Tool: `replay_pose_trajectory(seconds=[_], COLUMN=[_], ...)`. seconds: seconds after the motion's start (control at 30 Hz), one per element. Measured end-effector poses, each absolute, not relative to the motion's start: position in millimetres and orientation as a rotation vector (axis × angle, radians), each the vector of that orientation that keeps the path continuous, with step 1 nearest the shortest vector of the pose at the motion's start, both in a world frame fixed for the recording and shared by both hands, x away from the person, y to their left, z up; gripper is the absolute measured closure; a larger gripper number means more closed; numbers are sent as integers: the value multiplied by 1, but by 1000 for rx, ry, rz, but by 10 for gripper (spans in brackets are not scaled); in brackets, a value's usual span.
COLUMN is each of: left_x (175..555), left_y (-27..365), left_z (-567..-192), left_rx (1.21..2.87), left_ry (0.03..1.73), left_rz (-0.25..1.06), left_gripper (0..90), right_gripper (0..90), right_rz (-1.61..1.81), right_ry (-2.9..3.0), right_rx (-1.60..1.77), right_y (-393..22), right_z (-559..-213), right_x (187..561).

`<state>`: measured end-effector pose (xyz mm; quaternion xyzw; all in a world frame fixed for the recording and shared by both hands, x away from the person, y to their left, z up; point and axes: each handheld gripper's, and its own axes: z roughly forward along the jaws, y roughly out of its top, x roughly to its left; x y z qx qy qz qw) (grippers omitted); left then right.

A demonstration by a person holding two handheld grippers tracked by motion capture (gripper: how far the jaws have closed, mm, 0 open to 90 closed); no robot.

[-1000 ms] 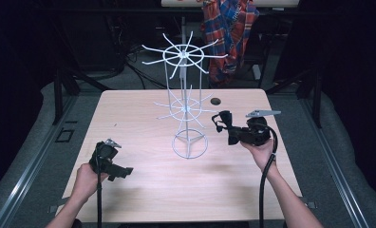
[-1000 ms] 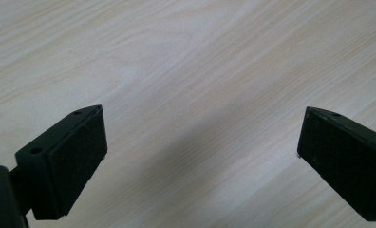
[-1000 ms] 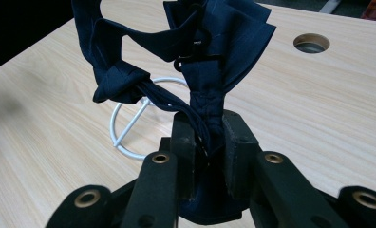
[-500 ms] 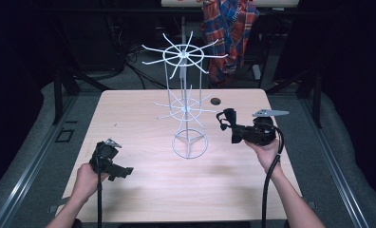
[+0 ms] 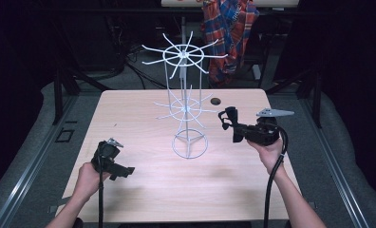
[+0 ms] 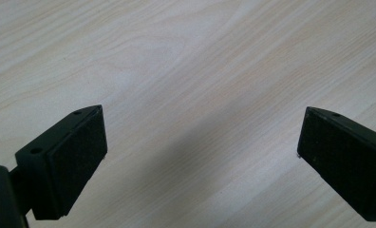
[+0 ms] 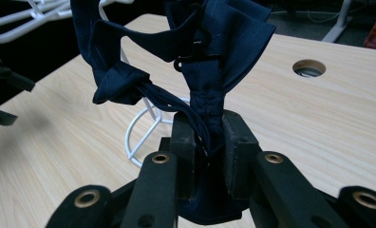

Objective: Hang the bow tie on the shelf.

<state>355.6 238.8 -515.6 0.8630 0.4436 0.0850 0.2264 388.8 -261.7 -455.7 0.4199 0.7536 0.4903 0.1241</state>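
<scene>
A white wire display rack [image 5: 186, 107] with spoke arms stands mid-table on a ring base [image 7: 139, 135]. To its right my right gripper [image 5: 234, 129] points left toward it, shut on a dark blue bow-tie-like cloth [image 5: 227, 118]. In the right gripper view that cloth [image 7: 210, 57] rises from between the pinched jaws [image 7: 209, 137], and a small black hook [image 7: 188, 57] sits on its front. At the table's near left my left gripper [image 5: 123, 169] is held low over the wood. Its jaws [image 6: 200, 142] stand wide open with bare tabletop between them.
The light wooden table [image 5: 143, 114] has a round cable hole [image 5: 216, 101] behind the rack. A plaid shirt [image 5: 231, 33] hangs beyond the far edge. Dark floor and metal rails surround the table. Each gripper trails a black cable toward the near edge.
My right gripper with the blue cloth has drifted slightly to the right, away from the rack. The left gripper has stayed in place.
</scene>
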Motion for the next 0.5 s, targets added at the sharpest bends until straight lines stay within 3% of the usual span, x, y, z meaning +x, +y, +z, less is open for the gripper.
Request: replay_pose_trajectory(seconds=[0.5], left_x=[352], left_y=[244], left_z=[-515], left_rx=[2372], left_ry=[1236], left_rz=[238], left_gripper=[26], right_gripper=[771], right_rz=[1495], right_ry=[2188], right_rx=[1205], right_y=[-251], right_z=[-448], right_x=[393])
